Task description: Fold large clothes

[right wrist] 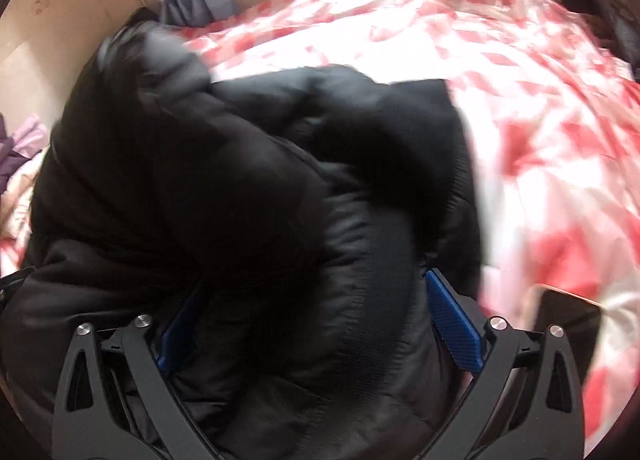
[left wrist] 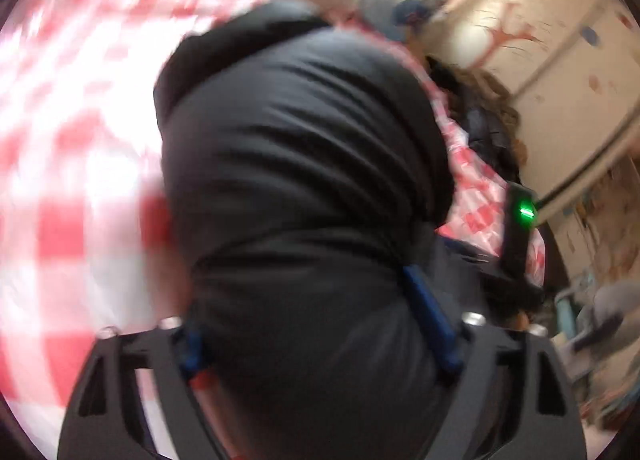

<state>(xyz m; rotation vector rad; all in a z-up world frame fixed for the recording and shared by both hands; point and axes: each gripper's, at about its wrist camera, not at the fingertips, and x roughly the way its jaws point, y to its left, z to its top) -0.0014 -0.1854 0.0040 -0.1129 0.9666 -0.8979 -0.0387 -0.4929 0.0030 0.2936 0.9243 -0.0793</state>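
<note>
On bed, over red-checked sheet (right wrist: pixel 540 120): black puffer jacket (right wrist: pixel 240 180), bunched. Left gripper (left wrist: pixel 316 320) and right gripper (right wrist: pixel 320 316) each clamped wide around thick padded folds. Likely soft, bulky, slippery; grasp at hem or seams.

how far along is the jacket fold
Done: the black puffer jacket looks bunched into a thick bundle over the red-and-white checked bedspread. In hand: the left gripper and right gripper each clamp a bulky wad of it. Left: laying it down and squaring the fold; no neat finished shape shows yet.
</note>
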